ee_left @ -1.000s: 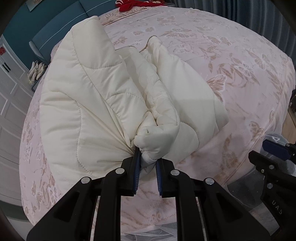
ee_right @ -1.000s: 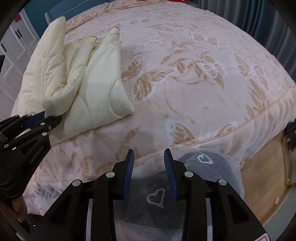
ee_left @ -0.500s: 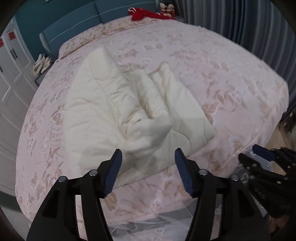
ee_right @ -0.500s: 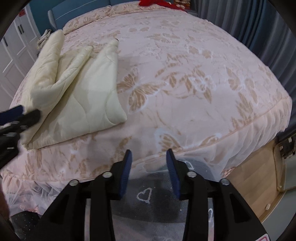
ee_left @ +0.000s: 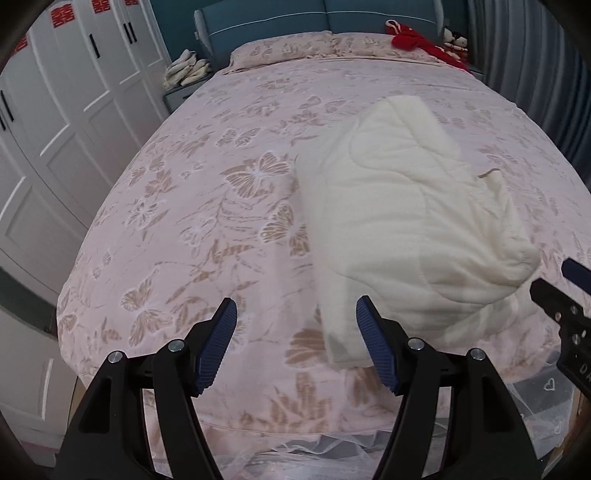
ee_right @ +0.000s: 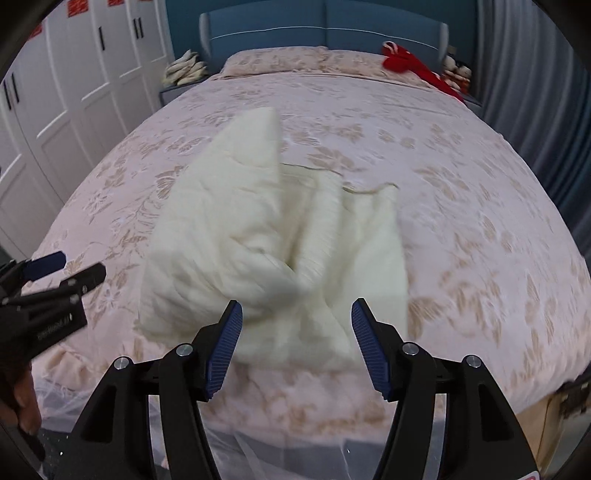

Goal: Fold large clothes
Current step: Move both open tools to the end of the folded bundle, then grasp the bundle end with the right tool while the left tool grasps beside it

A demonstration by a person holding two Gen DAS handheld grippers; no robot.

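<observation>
Two views over one wide bed [ee_left: 207, 229] spread with a pink quilt printed in tan butterflies and leaves. Backed by a blue padded headboard [ee_right: 325, 33] on a teal wall. Flanked on one side by white panelled wardrobe doors [ee_left: 74, 110], with red paper cut-outs [ee_left: 61, 16] stuck high on them, characters too small to read. Closed off on the other side by grey pleated curtains [ee_left: 532, 74]. Red fabric [ee_right: 406, 62] heaped near the pillows; pale bundled cloths [ee_left: 184, 68] on a low stand beside the headboard. White netting and pale wood floor below the near edge.

Cream quilted padded garment [ee_right: 266, 251] lying loosely folded near the foot of the bed, blurred.

Faint white lettering on the left tool's body in the right wrist view, unreadable.

Left gripper [ee_left: 296, 345] with blue ribbed pads spreading wide, nothing between them; a second ago pinched tight on a fold of the garment, now let go and drawn back. Right gripper [ee_right: 296, 343] likewise widening and empty, narrower before, now facing the garment squarely.
</observation>
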